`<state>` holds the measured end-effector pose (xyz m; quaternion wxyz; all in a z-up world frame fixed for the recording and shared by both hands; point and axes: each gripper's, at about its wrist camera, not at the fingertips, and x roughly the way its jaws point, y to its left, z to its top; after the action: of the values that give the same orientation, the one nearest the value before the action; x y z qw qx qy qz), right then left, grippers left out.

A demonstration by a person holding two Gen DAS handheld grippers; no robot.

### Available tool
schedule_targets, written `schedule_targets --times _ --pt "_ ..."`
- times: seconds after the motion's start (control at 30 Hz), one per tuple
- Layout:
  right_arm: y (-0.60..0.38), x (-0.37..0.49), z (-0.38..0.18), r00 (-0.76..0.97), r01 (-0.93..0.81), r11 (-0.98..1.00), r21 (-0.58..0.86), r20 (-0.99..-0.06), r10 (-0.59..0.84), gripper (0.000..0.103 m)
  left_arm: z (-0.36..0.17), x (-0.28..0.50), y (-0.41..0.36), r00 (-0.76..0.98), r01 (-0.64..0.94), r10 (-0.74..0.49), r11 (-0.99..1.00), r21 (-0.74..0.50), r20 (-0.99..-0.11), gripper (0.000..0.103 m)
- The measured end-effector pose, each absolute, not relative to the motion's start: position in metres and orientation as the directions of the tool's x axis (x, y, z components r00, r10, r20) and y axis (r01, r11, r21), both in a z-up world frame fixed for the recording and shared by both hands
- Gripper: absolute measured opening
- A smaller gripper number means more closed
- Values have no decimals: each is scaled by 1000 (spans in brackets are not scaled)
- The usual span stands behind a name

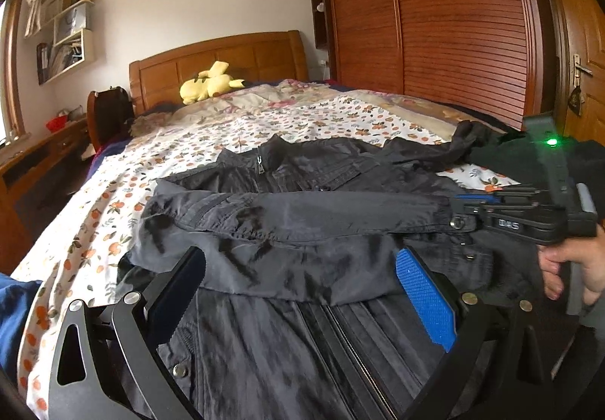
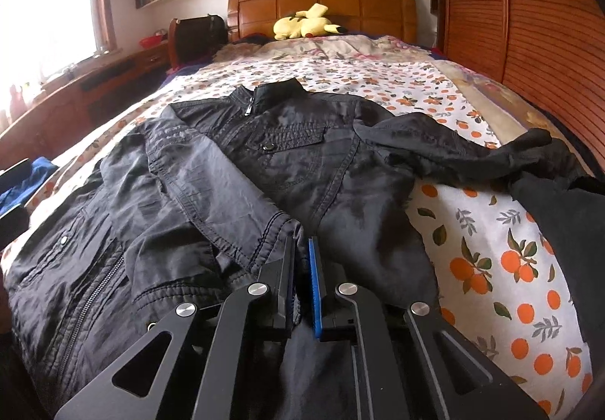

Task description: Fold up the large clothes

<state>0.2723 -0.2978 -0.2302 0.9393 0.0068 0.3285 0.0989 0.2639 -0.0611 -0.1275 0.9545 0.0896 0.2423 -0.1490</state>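
Jacket (image 2: 287, 163) lies face-up on the bed (image 2: 491, 250), collar toward the headboard at top centre of the right wrist view, hem at the bottom edge by me. One sleeve (image 1: 302, 216) is already laid across the chest — in the left wrist view it runs as a band thru mid-frame, cuff at the right end. My right gripper (image 2: 302, 250) has its jaws pinched nearly shut on that cuff, fabric squeezed btwn the black pad and the blue one, lower centre of its own view. My left gripper (image 1: 298, 268) has jaws spread wide, nothing btwn the pads, hovering over the lower front of the jacket.

So approx one fold in. Left to do, by my guess: other sleeve (image 2: 472, 148), sprawled out to the right w/ its end near the right edge, needs bringing in; then body folds up. Early stage, not halfway.
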Motion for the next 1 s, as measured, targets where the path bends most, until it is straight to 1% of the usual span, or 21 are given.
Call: schedule_targets --times 0.23,0.4,0.53,0.7,0.77,0.83,0.93,1.0 --pt "-298 272 -232 766 -180 981 73 -615 187 7 -149 292 -62 826 333 -250 939 80 -504 101" --pt "-298 271 -231 767 -180 981 75 -614 188 9 -160 298 -63 818 338 -258 939 66 -514 101" --pt "-299 272 -233 771 -176 981 75 -609 185 9 -167 296 -62 825 329 -255 942 61 -505 101" --pt "-300 269 -231 780 -175 982 75 -598 185 10 -168 292 -52 840 310 -261 950 26 -476 101" --pt "-300 265 -227 789 -177 981 74 -586 186 12 -167 291 -48 845 304 -263 953 12 -466 101" --pt "-302 260 -221 800 -176 981 76 -570 188 17 -167 290 -46 850 298 -263 955 6 -457 101" --pt "-309 255 -207 817 -161 984 75 -549 176 19 -165 288 -46 856 295 -261 955 7 -445 101" --pt "-316 255 -198 831 -140 988 71 -535 156 25 -164 285 -46 863 294 -260 956 12 -433 101"
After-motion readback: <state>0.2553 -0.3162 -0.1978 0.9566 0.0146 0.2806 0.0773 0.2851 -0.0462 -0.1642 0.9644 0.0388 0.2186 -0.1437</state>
